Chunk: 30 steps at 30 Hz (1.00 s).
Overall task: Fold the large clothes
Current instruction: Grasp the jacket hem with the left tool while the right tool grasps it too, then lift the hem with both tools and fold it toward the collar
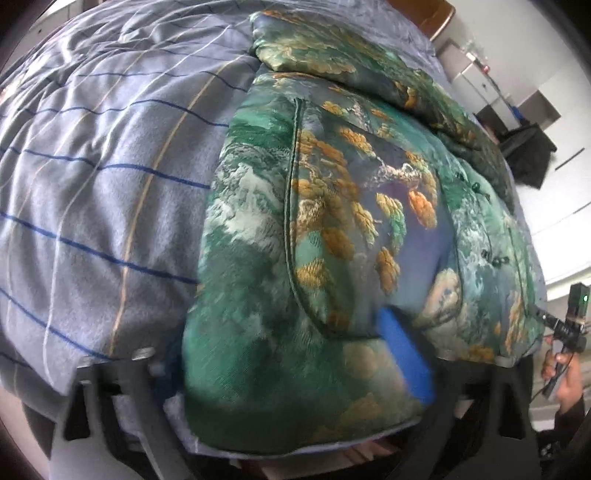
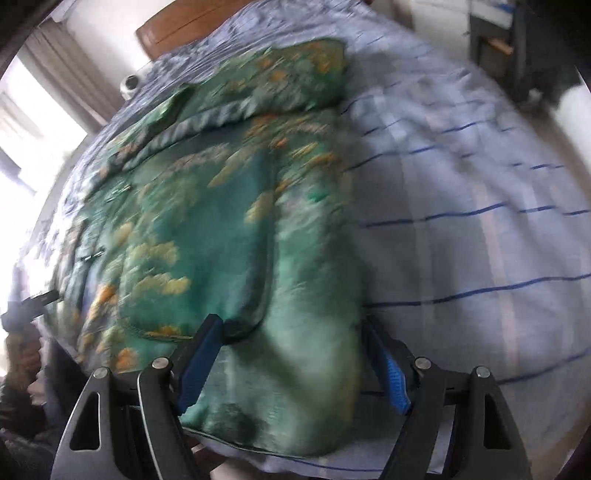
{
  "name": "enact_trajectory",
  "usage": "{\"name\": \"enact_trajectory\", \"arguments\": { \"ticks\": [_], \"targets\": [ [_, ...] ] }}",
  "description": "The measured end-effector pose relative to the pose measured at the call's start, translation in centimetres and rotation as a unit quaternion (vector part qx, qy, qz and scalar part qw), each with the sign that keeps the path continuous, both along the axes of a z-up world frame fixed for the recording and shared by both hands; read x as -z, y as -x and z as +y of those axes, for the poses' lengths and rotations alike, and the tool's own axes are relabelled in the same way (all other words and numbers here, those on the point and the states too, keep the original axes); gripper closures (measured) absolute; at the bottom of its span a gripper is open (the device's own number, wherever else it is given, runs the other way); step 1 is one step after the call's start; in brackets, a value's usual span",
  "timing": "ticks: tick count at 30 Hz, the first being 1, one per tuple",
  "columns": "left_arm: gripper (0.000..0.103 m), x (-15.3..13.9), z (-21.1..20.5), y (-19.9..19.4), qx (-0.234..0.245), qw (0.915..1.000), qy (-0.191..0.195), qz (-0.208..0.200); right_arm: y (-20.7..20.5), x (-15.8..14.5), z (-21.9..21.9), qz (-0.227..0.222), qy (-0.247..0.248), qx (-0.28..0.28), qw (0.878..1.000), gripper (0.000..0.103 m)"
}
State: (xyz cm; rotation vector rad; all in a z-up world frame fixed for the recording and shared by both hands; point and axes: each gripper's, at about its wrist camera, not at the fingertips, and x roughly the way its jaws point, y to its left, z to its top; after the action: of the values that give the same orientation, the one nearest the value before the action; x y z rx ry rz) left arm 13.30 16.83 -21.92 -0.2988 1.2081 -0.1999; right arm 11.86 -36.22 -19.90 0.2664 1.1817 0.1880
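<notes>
A large padded green jacket [image 1: 332, 206] with gold and white brocade lies spread on the bed; it also shows in the right wrist view [image 2: 221, 221], blurred. My left gripper [image 1: 295, 365] stands open around the jacket's near hem corner, one blue pad [image 1: 402, 354] on top of the cloth, the other finger hidden under it. My right gripper [image 2: 291, 354] is open, its blue pads [image 2: 199, 365] on either side of the hem's other corner. The right gripper [image 1: 569, 325], held by a hand, also appears at the far right of the left wrist view.
The bed is covered by a grey-blue sheet [image 1: 92, 184] with dark blue and tan stripes. A wooden headboard [image 2: 192, 22] stands at the far end. White cabinets [image 1: 476, 74] and dark furniture [image 2: 524, 55] stand beside the bed. A bright window [image 2: 22, 110] is at left.
</notes>
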Motion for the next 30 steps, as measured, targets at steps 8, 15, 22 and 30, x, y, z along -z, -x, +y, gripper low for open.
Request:
{"name": "enact_trajectory", "arguments": {
  "ticks": [8,15,22,30],
  "targets": [
    [0.089,-3.1,0.7,1.0,0.002,0.9999,0.002,-0.014,-0.2,-2.1,2.1,-0.008,0.014,-0.035,0.999,0.085],
    [0.09,-6.8,0.3,2.2,0.005,0.9986,-0.001,-0.052,0.2,-6.3,2.7,-0.048,0.022,-0.041,0.998,0.088],
    [0.09,-7.1,0.2,3.9,0.023,0.9987,-0.021,-0.04,2.5,-7.3,2.3,-0.038,0.016,-0.054,0.998,0.088],
    [0.09,-6.2,0.9,8.7,0.065,0.997,-0.039,0.019,6.1,-7.9,3.1,0.015,0.006,-0.088,0.996,0.09]
  ]
}}
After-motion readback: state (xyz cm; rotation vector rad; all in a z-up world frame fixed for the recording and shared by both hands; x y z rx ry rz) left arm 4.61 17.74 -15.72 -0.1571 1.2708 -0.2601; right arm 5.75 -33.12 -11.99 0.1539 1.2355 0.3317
